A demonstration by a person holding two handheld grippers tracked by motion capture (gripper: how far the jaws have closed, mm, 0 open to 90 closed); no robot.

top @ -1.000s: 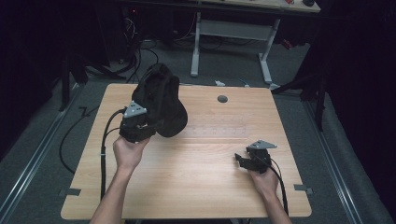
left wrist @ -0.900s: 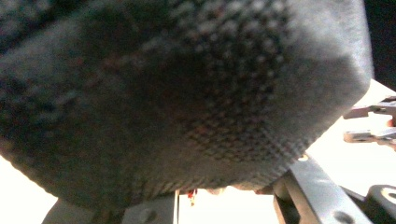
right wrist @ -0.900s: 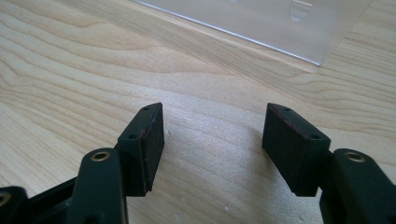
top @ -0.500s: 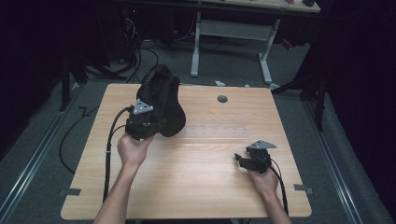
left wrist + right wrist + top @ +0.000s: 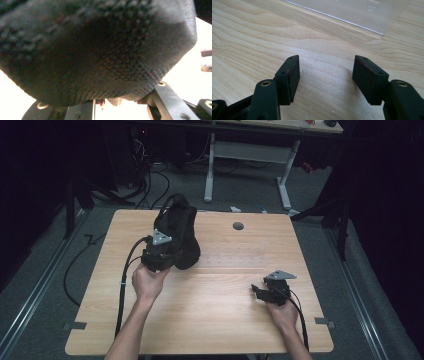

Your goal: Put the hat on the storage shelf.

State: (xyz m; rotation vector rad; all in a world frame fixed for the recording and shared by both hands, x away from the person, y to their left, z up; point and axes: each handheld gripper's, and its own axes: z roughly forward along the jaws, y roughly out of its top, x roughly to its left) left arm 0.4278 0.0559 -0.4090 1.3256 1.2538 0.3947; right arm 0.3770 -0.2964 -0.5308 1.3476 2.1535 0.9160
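Observation:
A black mesh-fabric item [image 5: 177, 227], rounded like a shoe or a small bag, is held over the left part of the wooden table [image 5: 210, 320]. My left gripper [image 5: 167, 254] is shut on its lower end. In the left gripper view the fabric item [image 5: 100, 50] bulges right over the jaws, and the left gripper [image 5: 117, 101] grips it from below. My right gripper [image 5: 258, 291] rests on the table at the right, open. The right gripper view shows bare wood between the wide-apart jaws of the right gripper [image 5: 325, 75].
A clear plastic sheet or box [image 5: 352, 10] lies on the wood just ahead of the right gripper. A round grey cable hole [image 5: 238, 226] sits near the table's far edge. Cables trail from both grippers. White desk legs [image 5: 250, 165] stand beyond the table.
My left hand has carried the black fabric item a little to the right and slightly lower. The right hand and gripper have stayed put.

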